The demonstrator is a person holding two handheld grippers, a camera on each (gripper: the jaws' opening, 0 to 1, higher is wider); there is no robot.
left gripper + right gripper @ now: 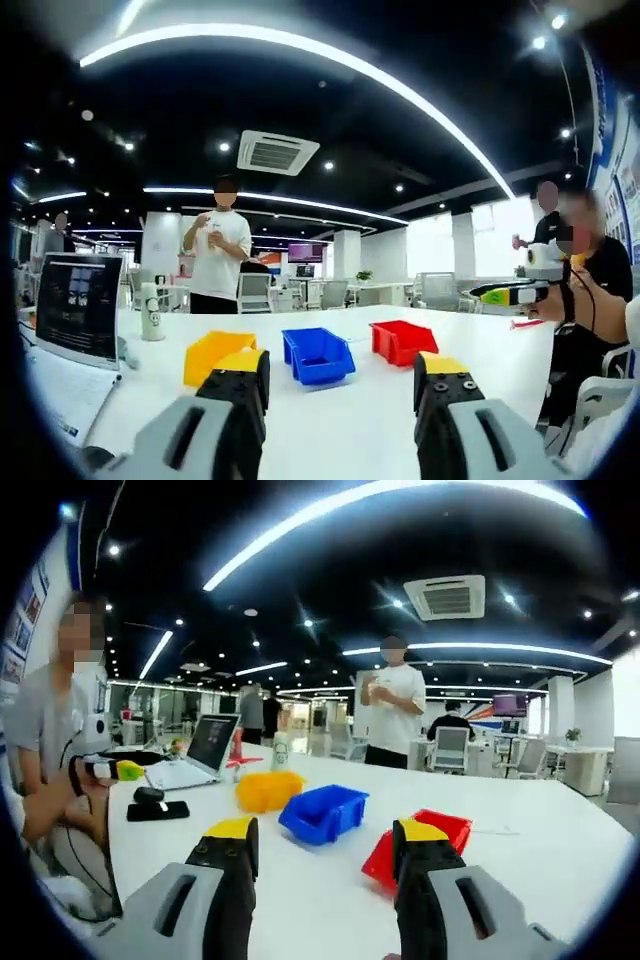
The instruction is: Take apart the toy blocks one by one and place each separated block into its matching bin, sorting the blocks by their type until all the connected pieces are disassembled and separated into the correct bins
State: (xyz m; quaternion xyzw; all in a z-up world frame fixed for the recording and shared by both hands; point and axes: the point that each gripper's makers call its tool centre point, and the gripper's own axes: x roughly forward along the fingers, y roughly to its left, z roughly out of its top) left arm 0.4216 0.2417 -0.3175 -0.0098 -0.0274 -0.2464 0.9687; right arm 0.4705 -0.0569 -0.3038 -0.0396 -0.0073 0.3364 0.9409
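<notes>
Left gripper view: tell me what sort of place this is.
Probably an open-plan office or lab. A ceiling air-conditioning unit sits among long strip lights, desks and office chairs fill the background, and an open laptop stands on the big white table with the sorting bins.

I observe my left gripper (343, 388) at bottom centre of the left gripper view, jaws parted, nothing between them. My right gripper (325, 858) likewise: jaws apart, unloaded.
</notes>
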